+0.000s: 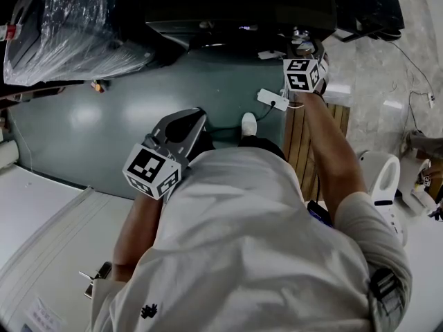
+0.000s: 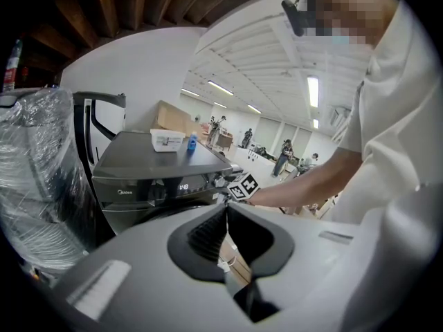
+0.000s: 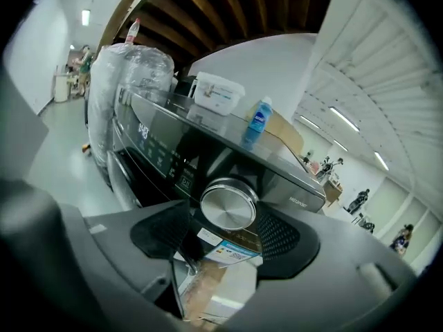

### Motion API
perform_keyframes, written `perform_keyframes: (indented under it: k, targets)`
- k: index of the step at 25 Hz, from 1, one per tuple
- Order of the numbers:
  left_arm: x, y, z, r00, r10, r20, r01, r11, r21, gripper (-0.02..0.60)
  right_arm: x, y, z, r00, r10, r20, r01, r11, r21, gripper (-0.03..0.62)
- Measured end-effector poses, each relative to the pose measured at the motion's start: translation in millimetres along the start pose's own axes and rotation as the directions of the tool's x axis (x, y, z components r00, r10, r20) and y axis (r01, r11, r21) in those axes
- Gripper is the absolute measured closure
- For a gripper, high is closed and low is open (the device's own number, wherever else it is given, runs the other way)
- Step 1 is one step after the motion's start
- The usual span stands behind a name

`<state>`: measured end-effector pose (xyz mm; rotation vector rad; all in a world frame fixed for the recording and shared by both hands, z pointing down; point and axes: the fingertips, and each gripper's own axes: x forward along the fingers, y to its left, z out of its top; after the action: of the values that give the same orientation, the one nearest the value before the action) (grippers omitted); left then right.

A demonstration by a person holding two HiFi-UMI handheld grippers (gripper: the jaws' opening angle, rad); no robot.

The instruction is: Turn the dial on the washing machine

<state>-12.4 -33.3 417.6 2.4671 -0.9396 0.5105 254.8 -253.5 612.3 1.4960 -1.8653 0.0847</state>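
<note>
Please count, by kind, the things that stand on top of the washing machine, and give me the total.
On the washing machine:
White lidded box: 1
Blue bottle: 1
Total: 2

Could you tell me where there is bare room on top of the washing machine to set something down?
The washing machine top is bare to the left of and in front of the white box and blue bottle. It is crowded on the front panel at the dial, flanked by the right tool, and alongside the plastic-wrapped bundle.
</note>
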Motion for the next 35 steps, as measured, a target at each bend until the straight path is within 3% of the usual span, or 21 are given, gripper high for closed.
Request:
perform_keyframes:
  k: [4,12,21,28,35]
  targets:
    - [-2,-1,-1,1.000,0.002,-0.001,-0.002,1.000,0.002,0.525,4,-3,0,0.999,-0.028,-0.022,0.028,1.000,-0.012,0.321]
    - [-9,2,-4,1.000,0.024,0.005,-0.024,1.000,-0.009,0.525,7,-11,2,0.999,-0.044,-0.022,0.047,0.991,0.126,0.324]
    - [-10,0,-5,1.000,0.022,0.004,-0.022,1.000,-0.010,0.525,1,-20,7,1.000,0.019,0.023,-0.027,0.908,0.419,0.324]
    - [-8,-2,-5,1.000,0.019,0.003,-0.019,1.000,-0.007,0.525,-3,-19,9,0.999,0.023,0.042,-0.037,0.929,0.367,0.322]
    - [-7,-3,-5,1.000,0.014,0.002,-0.014,1.000,-0.006,0.525,-1,-5,3,0.999,0.012,0.037,-0.018,0.989,0.147,0.321]
